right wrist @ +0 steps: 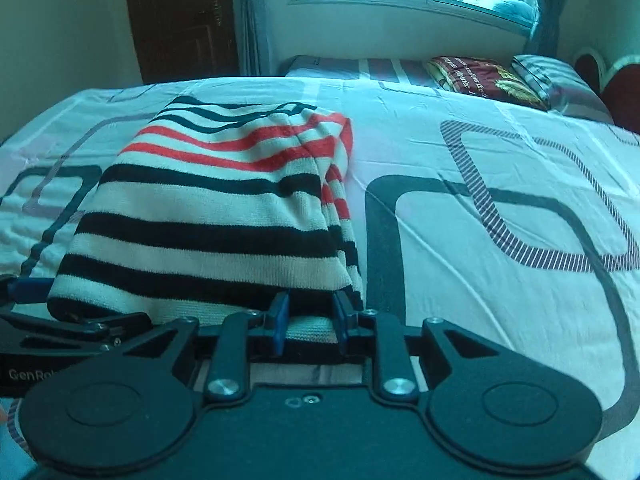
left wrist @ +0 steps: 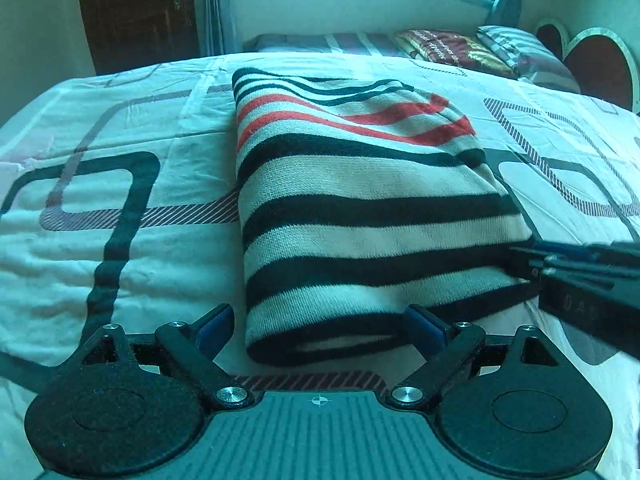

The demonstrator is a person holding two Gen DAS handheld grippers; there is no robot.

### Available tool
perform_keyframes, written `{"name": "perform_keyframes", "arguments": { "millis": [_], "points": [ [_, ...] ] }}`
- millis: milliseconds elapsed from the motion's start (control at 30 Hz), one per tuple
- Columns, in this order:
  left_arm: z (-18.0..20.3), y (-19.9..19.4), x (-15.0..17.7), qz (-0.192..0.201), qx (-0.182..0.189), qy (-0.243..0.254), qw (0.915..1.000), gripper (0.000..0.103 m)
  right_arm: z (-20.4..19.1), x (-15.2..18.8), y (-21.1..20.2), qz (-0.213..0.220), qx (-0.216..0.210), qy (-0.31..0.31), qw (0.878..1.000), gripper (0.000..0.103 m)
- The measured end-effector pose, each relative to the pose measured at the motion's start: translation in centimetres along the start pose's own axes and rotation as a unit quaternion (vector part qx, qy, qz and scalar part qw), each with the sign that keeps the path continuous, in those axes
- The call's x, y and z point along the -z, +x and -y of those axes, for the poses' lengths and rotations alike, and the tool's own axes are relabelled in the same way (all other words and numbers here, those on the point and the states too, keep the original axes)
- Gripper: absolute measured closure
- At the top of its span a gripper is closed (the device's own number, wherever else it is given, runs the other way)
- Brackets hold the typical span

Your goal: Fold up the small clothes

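Left wrist view: left hand-held gripper (left wrist: 320, 326) spread wide, blue pads (left wrist: 218, 326) either side of the near folded edge of a cream knit garment with black and red stripes (left wrist: 360, 200), gripping nothing. Garment folded into a long rectangle, stretching straight ahead across a white bedsheet with dark looping lines (left wrist: 100, 200). Right hand-held gripper (left wrist: 536, 266) reaching in from the right, at the garment's near right edge. Far ahead, patterned pillows (left wrist: 452, 50).

Right wrist view: right hand-held gripper (right wrist: 310, 322) narrowed, blue pads (right wrist: 280, 320) pinching the garment's (right wrist: 208, 216) near right corner. Left hand-held gripper (right wrist: 60, 320) at far left, beside the hem. Bedsheet (right wrist: 480, 240) bare to the right.
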State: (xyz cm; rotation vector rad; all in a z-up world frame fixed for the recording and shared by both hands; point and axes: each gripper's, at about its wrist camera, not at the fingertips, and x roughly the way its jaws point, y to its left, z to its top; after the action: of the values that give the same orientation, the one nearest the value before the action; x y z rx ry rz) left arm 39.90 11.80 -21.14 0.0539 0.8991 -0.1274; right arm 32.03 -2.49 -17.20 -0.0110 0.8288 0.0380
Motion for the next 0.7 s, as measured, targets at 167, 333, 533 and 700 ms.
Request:
{"name": "perform_keyframes", "arguments": {
  "millis": [167,333,533,700],
  "points": [
    [0.7,-3.4,0.1,0.021,-0.028,-0.012,0.9993,0.004,0.8,0.2,-3.2,0.027,-0.038,0.029,0.999,0.052],
    [2.4,-7.1,0.9,0.027,-0.067,-0.004,0.9974,0.0,2.9,1.2,-5.4,0.016,-0.065,0.072,0.995,0.044],
    [4.3,-12.1,3.2,0.037,-0.061,-0.025,0.9971,0.0,4.4,2.9,-9.7,0.026,-0.103,0.067,0.992,0.034],
    [4.7,-16.4,4.6,0.027,-0.055,-0.074,0.9954,0.0,6.7,4.0,-14.3,0.035,-0.122,0.08,0.989,0.022]
  ]
}}
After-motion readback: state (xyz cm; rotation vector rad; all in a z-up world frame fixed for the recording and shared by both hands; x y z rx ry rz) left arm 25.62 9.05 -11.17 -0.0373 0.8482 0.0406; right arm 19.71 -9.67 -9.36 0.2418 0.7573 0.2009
